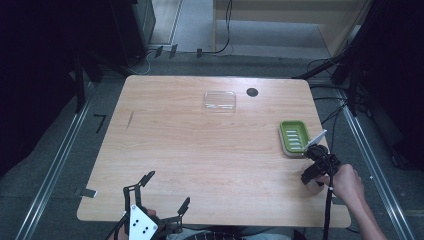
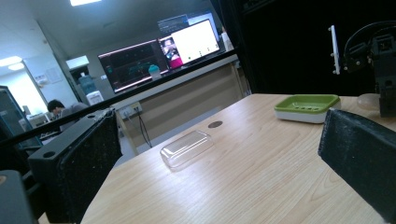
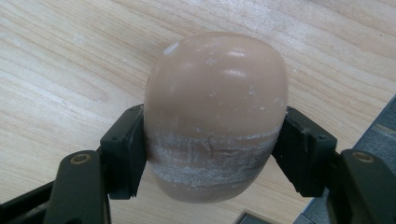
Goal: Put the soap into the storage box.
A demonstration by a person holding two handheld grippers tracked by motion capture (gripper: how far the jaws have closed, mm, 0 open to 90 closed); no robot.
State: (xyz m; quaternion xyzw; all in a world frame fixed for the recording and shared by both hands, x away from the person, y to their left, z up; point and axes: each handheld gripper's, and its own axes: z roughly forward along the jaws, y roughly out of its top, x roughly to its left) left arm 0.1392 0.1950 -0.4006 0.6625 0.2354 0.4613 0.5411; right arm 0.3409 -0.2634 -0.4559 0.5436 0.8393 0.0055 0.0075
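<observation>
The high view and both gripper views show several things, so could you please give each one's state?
Beige oval soap bar: clamped between the right gripper's fingers.
Green plastic soap dish: empty, upright on the table.
Clear plastic lid: lying apart from the dish.
Left gripper: open, holding nothing.

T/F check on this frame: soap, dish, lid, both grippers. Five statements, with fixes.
1. The right gripper is shut on the soap. True.
2. The soap lies in the green dish. False: it is in the jaws, over bare table, near the dish.
3. The left gripper is open and holds nothing. True.
4. The clear lid sits on the dish. False: it lies apart, at the far side of the table.
5. The dish is at the table's left edge. False: right edge.
</observation>
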